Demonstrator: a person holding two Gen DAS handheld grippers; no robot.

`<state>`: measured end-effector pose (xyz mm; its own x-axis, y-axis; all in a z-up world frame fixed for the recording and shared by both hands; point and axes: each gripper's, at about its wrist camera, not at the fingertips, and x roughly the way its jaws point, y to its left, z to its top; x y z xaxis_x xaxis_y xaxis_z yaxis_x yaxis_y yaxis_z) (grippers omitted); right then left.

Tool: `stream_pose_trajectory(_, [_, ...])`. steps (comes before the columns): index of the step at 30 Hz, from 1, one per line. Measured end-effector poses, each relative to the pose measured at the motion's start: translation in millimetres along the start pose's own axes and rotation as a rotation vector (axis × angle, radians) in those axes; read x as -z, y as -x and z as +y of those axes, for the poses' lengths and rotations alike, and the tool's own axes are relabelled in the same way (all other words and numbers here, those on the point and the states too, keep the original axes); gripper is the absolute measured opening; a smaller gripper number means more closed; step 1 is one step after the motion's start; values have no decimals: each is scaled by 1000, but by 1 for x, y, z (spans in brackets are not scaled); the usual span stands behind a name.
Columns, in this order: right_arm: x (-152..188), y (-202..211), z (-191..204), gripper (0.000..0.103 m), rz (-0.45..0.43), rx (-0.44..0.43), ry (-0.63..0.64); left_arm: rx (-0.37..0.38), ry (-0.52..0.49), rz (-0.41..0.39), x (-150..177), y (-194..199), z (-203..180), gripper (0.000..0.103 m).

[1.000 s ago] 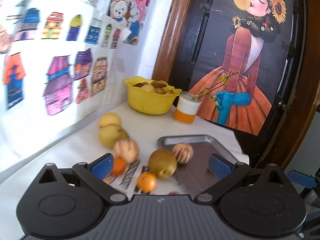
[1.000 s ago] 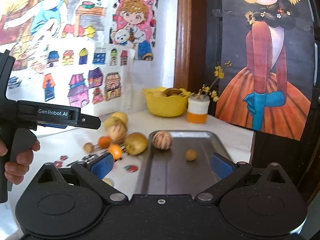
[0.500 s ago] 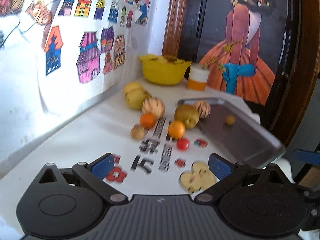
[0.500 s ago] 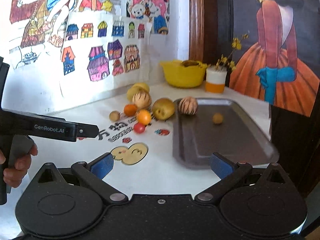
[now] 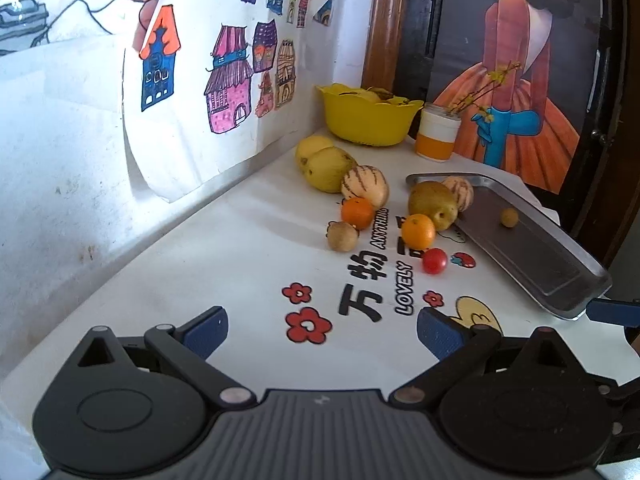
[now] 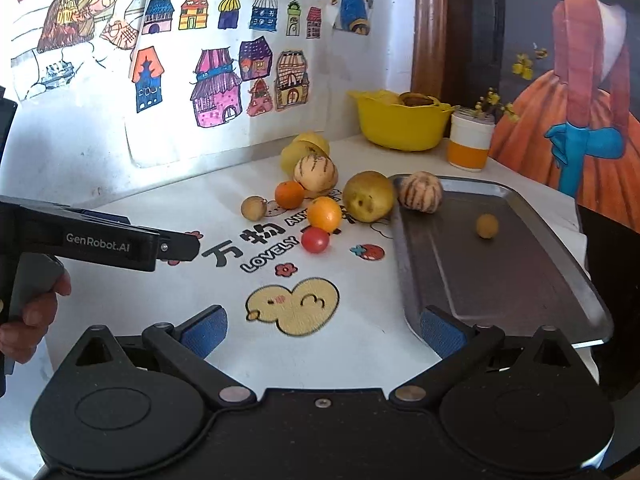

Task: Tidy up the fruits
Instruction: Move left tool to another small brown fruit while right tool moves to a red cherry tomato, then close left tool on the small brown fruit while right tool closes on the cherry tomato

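Both grippers are held back from the fruit with jaws released and nothing gripped: the left gripper [image 5: 320,336] and the right gripper [image 6: 322,334] hover over the white printed tabletop [image 6: 224,332], probably so the pile can be sized up first. Two pieces are already sat in the grey metal tray [image 6: 516,280]: a striped round melon-like fruit [image 6: 420,192] at its far corner and a small yellow-brown ball fruit [image 6: 487,225]. The rest is bunched just left of the tray, including a small red tomato [image 6: 315,239] and an orange mandarin [image 6: 324,214]. "LOVELY" and "ANYTHING" can be read on the cloth, and "GenRobot.AI" on the left tool's side.
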<state>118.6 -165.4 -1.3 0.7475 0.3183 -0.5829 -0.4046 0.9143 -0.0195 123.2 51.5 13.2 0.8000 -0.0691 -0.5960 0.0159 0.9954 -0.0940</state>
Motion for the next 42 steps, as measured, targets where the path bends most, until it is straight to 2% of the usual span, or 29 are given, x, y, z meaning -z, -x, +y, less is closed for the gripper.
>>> stream_pose_trajectory(15, [-31,-55,-7,101,-6,-20,45,31,2,21,-36,-49,-2,103])
stream_pose_trajectory(24, [-42,-86,-9,84,17,-53,58,18,-1,52,-54,-88,0,102])
stream_pose_trajectory(27, [-43,-94,-10,75,28,-61,47,18,-2,56,-55,-96,2,102])
stream_pose_trajectory(32, [-43,-103,-9,59,48,-76,33,23,-36,47,-54,-101,1,96])
stream_pose_trajectory(42, [-44,-103,-8,47,43,-98,25,47,-112,38,-52,-103,-6,72])
